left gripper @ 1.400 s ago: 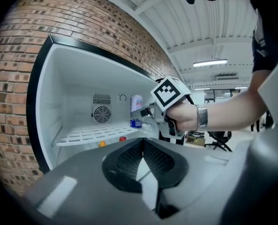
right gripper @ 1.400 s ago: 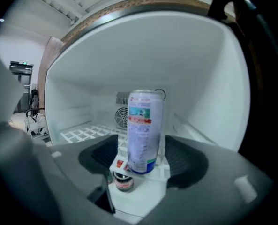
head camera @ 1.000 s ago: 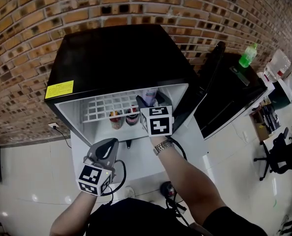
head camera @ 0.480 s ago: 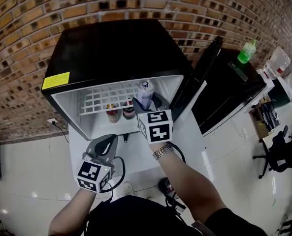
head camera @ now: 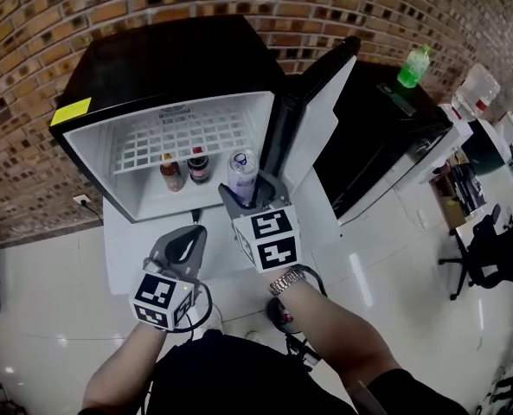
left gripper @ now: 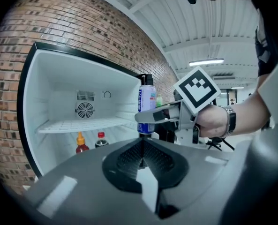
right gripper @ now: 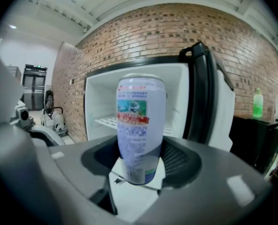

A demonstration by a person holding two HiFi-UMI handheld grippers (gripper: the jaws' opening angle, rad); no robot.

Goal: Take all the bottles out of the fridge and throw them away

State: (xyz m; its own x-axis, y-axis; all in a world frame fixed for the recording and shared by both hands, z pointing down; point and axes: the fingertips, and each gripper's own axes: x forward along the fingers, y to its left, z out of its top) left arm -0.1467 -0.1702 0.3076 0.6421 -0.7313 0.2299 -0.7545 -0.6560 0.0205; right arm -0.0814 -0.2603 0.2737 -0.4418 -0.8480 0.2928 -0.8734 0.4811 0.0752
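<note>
The black mini fridge [head camera: 165, 63] stands open. Two small bottles remain on its floor: an orange-capped one [head camera: 171, 173] [left gripper: 81, 144] and a red-capped dark one [head camera: 198, 164] [left gripper: 100, 138]. My right gripper [head camera: 241, 199] [right gripper: 141, 165] is shut on a tall white and blue drink can [head camera: 243, 174] [right gripper: 141, 125] [left gripper: 146, 104], held upright just outside the fridge opening. My left gripper [head camera: 189, 234] [left gripper: 141, 161] hovers lower left of it with its jaws together and nothing between them.
The fridge door [head camera: 312, 137] hangs open to the right of the can. A white wire shelf [head camera: 182, 137] spans the fridge above the bottles. A green bottle [head camera: 413, 66] [right gripper: 257, 103] stands on a black cabinet [head camera: 386, 145] at the right. A black chair [head camera: 490, 258] is beyond.
My right gripper has drawn the can out of the fridge toward me. The left gripper has also pulled back from the fridge. The two small bottles have not moved.
</note>
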